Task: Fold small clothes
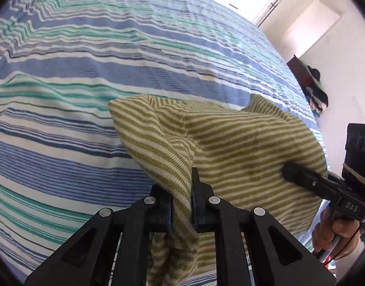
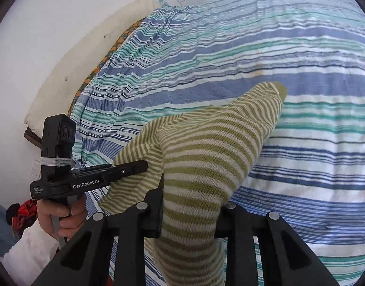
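Broadly, a bed [image 1: 87, 76] fills both views, covered by a sheet striped in blue, teal and white, with a white wall [image 2: 51, 23] and a cream pillow [image 2: 70, 71] along one edge. Lying on the sheet near the camera is the small garment [image 1: 230, 138], a knit piece in olive-green and cream stripes, bunched and lifted at its near edge, with one narrow end [image 2: 275, 93] reaching out across the bed in the right wrist view. Both grippers hold that near edge. The left gripper [image 1: 182, 205] has its jaws drawn nearly together on a thin fold of the striped knit, the cloth pinched between the pads and hanging below them. The right gripper [image 2: 189, 214] is clamped on a thicker gather of the same garment, its jaws narrowed around the bunched fabric. Each gripper also shows in the other's view, its black fingers lying against the cloth. A hand [image 2: 63, 212] in a white sleeve [image 2: 27, 245] grips the left handle, and another hand [image 1: 334, 236] grips the right one. By the far wall, dark clothes [image 1: 318, 95] hang in a heap.
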A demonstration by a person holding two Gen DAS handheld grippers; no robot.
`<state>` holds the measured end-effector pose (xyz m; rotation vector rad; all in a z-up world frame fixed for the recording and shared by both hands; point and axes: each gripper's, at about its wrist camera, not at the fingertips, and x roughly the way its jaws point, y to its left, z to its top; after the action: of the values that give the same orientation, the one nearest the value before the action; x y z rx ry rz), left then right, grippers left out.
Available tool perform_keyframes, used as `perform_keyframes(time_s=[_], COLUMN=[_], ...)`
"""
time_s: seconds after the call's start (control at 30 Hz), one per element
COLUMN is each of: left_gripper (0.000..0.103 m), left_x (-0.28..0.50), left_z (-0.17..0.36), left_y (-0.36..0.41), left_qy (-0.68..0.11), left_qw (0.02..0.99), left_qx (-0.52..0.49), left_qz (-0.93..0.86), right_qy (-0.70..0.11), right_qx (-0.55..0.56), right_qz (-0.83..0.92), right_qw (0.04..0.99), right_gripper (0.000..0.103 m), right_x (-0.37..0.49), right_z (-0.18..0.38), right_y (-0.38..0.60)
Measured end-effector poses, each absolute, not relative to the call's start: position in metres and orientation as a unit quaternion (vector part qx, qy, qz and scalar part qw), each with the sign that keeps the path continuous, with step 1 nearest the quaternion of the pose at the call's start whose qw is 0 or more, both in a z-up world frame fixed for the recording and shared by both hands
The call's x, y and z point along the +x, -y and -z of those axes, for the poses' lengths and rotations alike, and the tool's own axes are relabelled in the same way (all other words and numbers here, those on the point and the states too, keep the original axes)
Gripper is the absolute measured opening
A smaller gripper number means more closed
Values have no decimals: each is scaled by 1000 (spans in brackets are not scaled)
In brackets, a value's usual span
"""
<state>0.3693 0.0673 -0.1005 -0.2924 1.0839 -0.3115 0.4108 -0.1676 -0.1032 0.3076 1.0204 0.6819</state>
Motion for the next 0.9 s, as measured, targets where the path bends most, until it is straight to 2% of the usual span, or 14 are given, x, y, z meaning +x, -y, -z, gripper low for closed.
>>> perform_keyframes(time_s=[0.1, 0.2, 0.3, 0.33, 0.37, 0.4, 0.43, 0.47, 0.53, 0.6, 0.67, 0.9], left_gripper=[11, 12, 27, 37, 40, 44, 46, 56, 85, 96, 97, 97], left_x=[359, 340, 310, 295, 277, 257, 235, 213, 172, 137, 126, 96], left_z=[62, 54, 86, 101, 115, 126, 133, 136, 132, 118, 104, 51], left_y=[-43, -18, 11, 19, 25, 29, 33, 34, 38, 35, 34, 28], left_qy=[-472, -468, -509, -524, -534, -538, -539, -536, -517, -486, -472, -462], left_qw=[851, 848, 832, 831, 832, 834, 836, 839, 851, 866, 872, 884], left_qx=[-138, -130, -99, -77, -50, -23, 1, 26, 74, 114, 130, 76], left_qz=[184, 212, 196, 171, 142, 122, 107, 92, 56, 21, 12, 13], right_qy=[-434, -419, -453, -475, -501, -520, -530, -536, -541, -529, -514, -483], right_qx=[99, 75, 80, 76, 60, 38, 23, 16, 20, 8, -11, -19], right_qz=[-327, -327, -302, -281, -247, -207, -176, -156, -137, -120, -106, -76], right_qw=[834, 844, 835, 831, 827, 828, 829, 829, 830, 840, 851, 872], right_gripper=[27, 27, 34, 45, 70, 81, 88, 88, 88, 88, 91, 93], right_x=[403, 384, 362, 354, 343, 329, 312, 293, 253, 215, 184, 123], right_z=[45, 15, 34, 50, 69, 87, 101, 111, 118, 110, 97, 50], right_y=[188, 216, 249, 259, 269, 279, 289, 297, 304, 301, 292, 260])
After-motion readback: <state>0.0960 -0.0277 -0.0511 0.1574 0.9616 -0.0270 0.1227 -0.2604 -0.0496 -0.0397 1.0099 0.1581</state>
